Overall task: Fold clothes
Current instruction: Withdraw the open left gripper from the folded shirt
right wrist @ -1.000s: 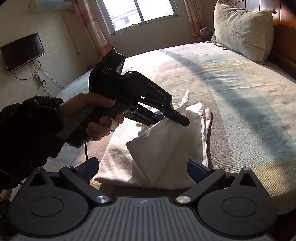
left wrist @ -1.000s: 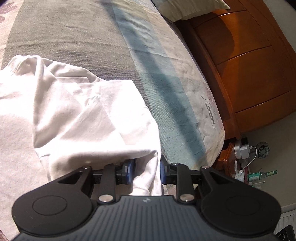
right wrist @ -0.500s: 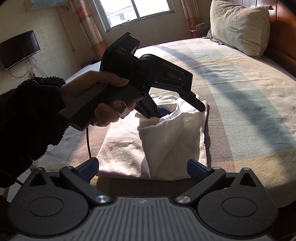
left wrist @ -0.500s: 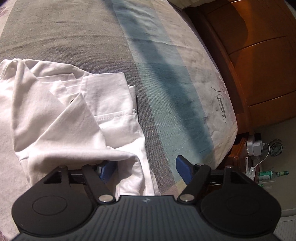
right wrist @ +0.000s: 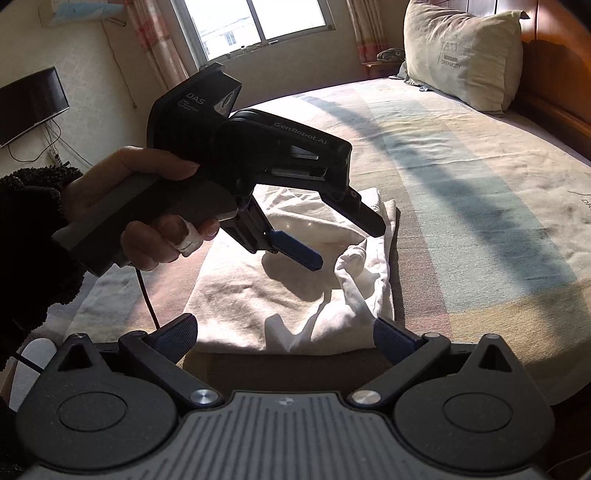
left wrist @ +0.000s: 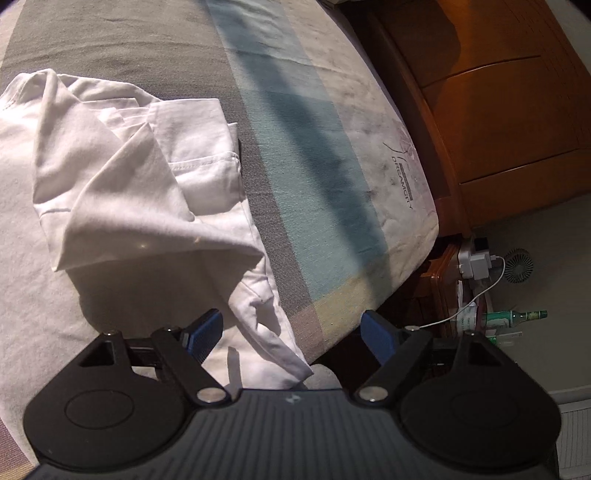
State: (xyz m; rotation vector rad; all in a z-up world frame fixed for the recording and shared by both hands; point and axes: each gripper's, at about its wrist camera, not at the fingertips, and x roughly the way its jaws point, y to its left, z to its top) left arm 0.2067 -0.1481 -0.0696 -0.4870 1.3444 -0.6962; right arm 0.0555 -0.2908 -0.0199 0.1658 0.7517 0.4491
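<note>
The bed (right wrist: 461, 155) fills most of what you see, its striped cover in grey, teal and cream bands, with a long shadow lying across it. Behind it stands the wooden headboard (left wrist: 498, 110), and a large pillow (right wrist: 458, 55) leans against that at the far corner. On the wall to your left hangs a dark television (right wrist: 29, 103), beside a bright window (right wrist: 255, 22) with curtains. Your white garment (right wrist: 295, 280) lies on the bed near its closest edge, partly folded, one flap doubled over the middle and a crumpled hem trailing toward the mattress edge. Your left gripper (right wrist: 343, 247) hangs just above that cloth; its jaws have just been opening and now stand wide apart, with nothing pinched between them, though a stretch of hem shows below the gap in its own view. Your left hand (right wrist: 147, 206), in a dark fuzzy sleeve, holds its handle, and a cable drops from it. Your right gripper (right wrist: 284, 338) sits low at the near edge of the bed, jaws wide apart and empty, short of the cloth. Past the mattress corner, on the floor, sit a white power adapter (left wrist: 476, 262) with its cord, a small fan (left wrist: 519, 266) and a green bottle (left wrist: 513, 317) lying on its side.
</note>
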